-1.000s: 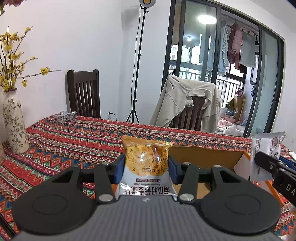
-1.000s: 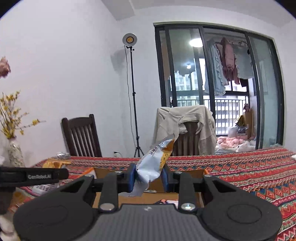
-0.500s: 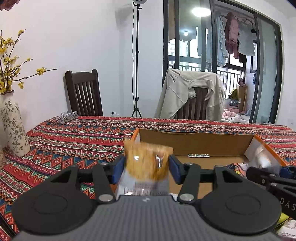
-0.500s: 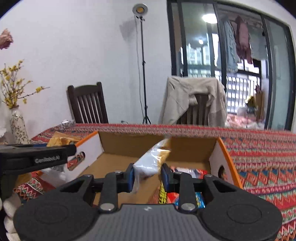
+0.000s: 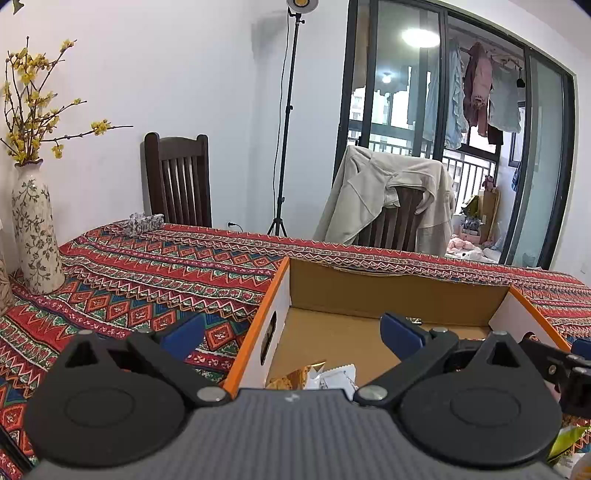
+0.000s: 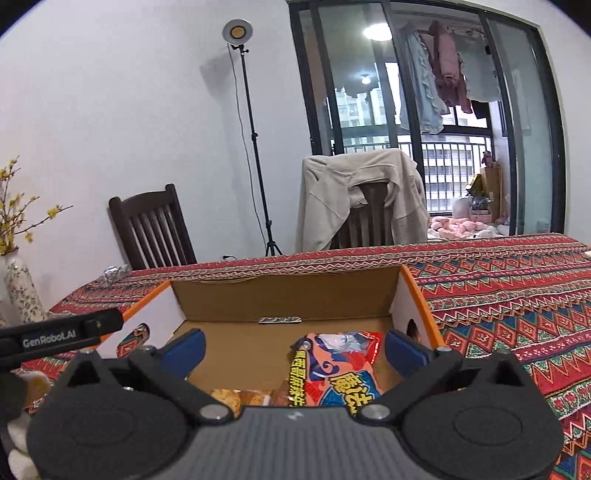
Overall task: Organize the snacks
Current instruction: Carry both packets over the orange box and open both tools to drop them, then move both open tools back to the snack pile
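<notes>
Now, left gripper (image 5: pixel 291 334): jaws just spread wide, nothing gripped.
Right gripper (image 6: pixel 293 349): jaws just spread wide too, nothing gripped.
Snack bags: a white and gold bag (image 5: pixel 314 374), perhaps two, is seen low in the cardboard box (image 5: pixel 388 291).
Red bag (image 6: pixel 340 369): laid flat in the box.

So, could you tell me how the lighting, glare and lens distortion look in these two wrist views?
Left wrist view: sharp and evenly lit; the ceiling light reflects as glare in the glass door, and the fisheye bows the door frame. Right wrist view: also sharp, dark vignette in the corners, the lamp glows without washing out the wall, and the cardboard box interior is slightly shaded.
</notes>
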